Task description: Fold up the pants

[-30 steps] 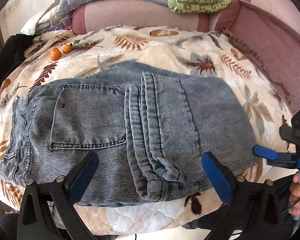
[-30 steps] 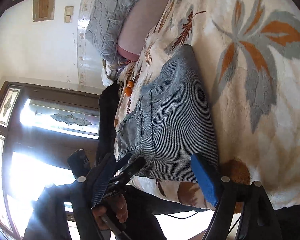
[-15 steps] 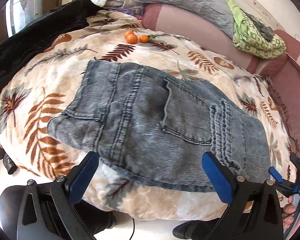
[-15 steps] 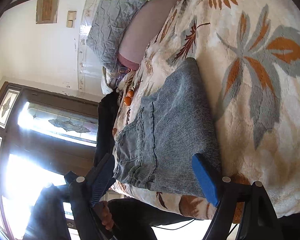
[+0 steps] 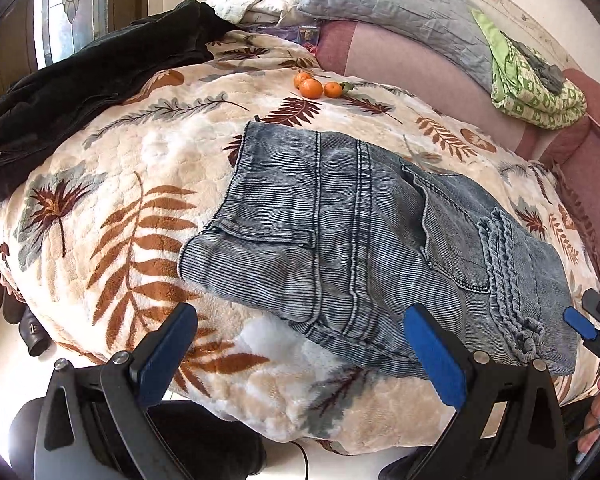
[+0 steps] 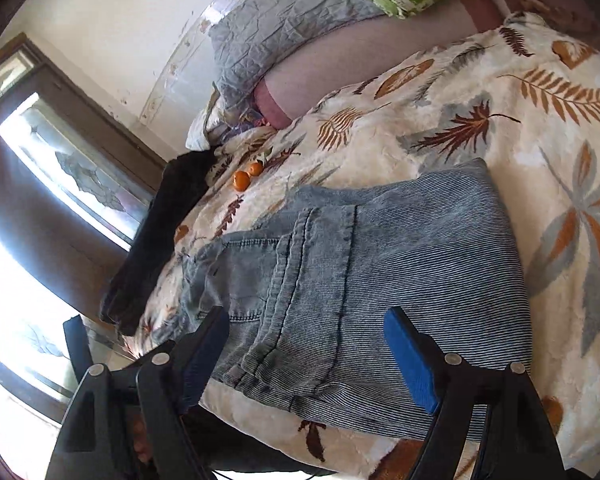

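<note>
Folded blue-grey corduroy pants lie flat on the leaf-patterned blanket, back pocket and waistband up; they also show in the right wrist view. My left gripper is open and empty, hovering at the blanket's near edge, by the pants' near left corner. My right gripper is open and empty, just before the pants' near edge; one blue fingertip of it shows at the right of the left wrist view.
Three oranges sit on the blanket beyond the pants. A dark garment lies at the left. Grey pillow and green folded cloth rest on the pink sofa back. A window door stands at the left.
Both grippers pulled back from the pants and swung: the left view shifted leftward along the blanket's edge, the right view rotated to face the pants. Pants lie unmoved.
</note>
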Motion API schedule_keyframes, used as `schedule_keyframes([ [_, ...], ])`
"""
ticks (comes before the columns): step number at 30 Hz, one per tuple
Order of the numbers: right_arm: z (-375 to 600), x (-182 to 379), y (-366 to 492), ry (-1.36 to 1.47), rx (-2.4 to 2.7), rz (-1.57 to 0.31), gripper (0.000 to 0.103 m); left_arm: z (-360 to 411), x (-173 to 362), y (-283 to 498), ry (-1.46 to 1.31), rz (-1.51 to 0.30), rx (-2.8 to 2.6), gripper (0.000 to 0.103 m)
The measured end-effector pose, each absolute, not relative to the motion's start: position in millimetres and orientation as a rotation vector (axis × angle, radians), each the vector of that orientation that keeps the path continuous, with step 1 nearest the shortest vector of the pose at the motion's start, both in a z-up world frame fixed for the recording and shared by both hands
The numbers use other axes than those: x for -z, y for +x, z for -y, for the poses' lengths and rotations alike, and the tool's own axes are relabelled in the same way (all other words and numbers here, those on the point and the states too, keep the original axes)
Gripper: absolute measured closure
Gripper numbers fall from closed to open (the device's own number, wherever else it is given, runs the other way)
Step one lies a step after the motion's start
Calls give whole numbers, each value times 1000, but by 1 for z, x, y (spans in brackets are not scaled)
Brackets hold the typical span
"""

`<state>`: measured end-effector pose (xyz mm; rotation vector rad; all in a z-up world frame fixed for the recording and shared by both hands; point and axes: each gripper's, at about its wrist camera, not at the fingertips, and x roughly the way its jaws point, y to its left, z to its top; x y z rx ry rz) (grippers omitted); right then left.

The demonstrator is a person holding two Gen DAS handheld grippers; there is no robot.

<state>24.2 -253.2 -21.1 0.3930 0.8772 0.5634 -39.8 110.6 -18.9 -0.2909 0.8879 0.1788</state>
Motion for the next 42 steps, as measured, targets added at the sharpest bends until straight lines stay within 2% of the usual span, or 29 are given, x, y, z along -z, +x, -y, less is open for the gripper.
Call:
schedule_keyframes([
  [6, 236, 32, 28, 357, -512, -947, 21, -134, 25, -45, -422, -844, -110, 1],
  [13, 202, 4, 36, 364, -564, -930, 21, -153, 30, -45, -543, -835, -88, 1],
  [15, 185, 16, 45, 326, -571, -971, 20, -159, 32, -46, -578, -833, -89, 1],
  [17, 169, 49, 55, 284, -567, -1095, 17, -162, 33, -47, -602, -828, -97, 1],
  [18, 166, 49, 49, 255, -565, -1030, 16, -162, 34, -48, -610, -830, -100, 1],
  [19, 163, 46, 44, 243, -590, -997, 7, -163, 35, -48, -616, -834, -100, 1],
  [21, 157, 46, 39, 209, -587, -988, 3, -162, 38, -47, -615, -842, -108, 1],
  [30, 181, 52, 42, 382, -653, -968, 3, -137, 29, -46, -486, -797, -159, 1],
  [34, 182, 46, 37, 382, -647, -958, 3, -120, 12, -48, -386, -735, -163, 1],
  [39, 200, 21, 26, 430, -651, -823, 3, -102, -22, -32, -251, -693, -125, 1],
  [42, 206, 28, 32, 477, -637, -861, 3, -89, -32, -17, -152, -670, -120, 1],
])
